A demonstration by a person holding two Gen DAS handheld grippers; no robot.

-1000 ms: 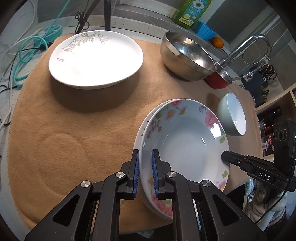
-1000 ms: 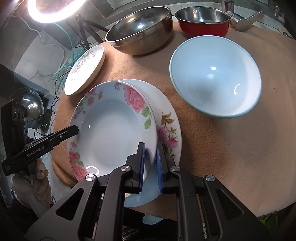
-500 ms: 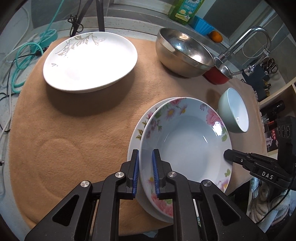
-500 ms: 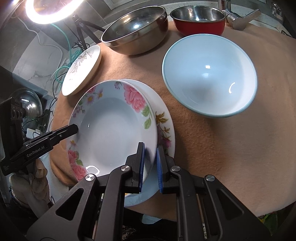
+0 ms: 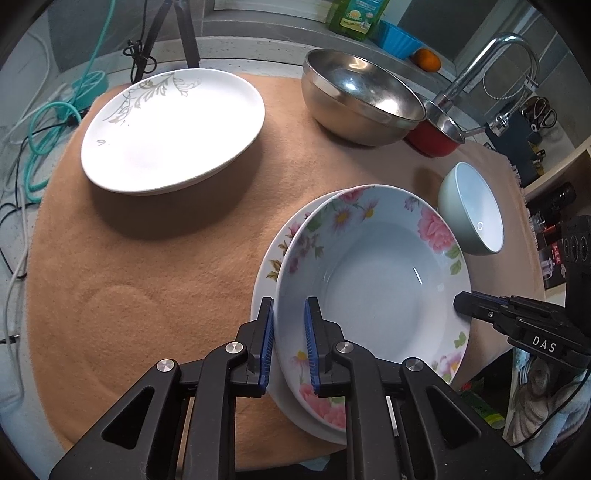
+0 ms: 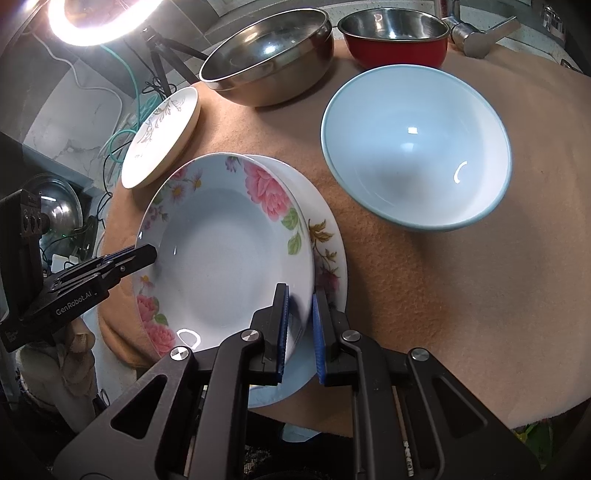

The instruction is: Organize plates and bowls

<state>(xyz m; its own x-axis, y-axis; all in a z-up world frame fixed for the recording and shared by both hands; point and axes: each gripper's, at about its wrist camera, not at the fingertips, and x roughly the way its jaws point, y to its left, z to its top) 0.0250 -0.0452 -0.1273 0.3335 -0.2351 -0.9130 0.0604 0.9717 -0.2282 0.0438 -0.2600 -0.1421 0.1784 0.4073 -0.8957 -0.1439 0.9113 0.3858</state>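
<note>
A deep rose-patterned plate (image 5: 373, 280) lies on a flat floral plate (image 5: 269, 258) on the tan mat. My left gripper (image 5: 289, 317) is shut on the rose plate's near rim. My right gripper (image 6: 300, 301) is shut on its opposite rim; the plate (image 6: 221, 251) fills the middle of the right wrist view. The right fingers (image 5: 476, 308) show at the plate's far edge in the left view. A white leaf-print plate (image 5: 173, 129) sits far left. A pale blue bowl (image 6: 413, 147) sits to the right.
A large steel bowl (image 5: 362, 99) and a red-sided steel bowl (image 5: 439, 136) stand at the back by the tap (image 5: 495, 66). Cables (image 5: 48, 122) lie off the mat's left edge. A ring light (image 6: 92, 18) shines at the back.
Both wrist views have drifted slightly over the mat with the rose plate still held at both rims; the far dishes appear shifted a little in the frames. Both grips are unchanged.
</note>
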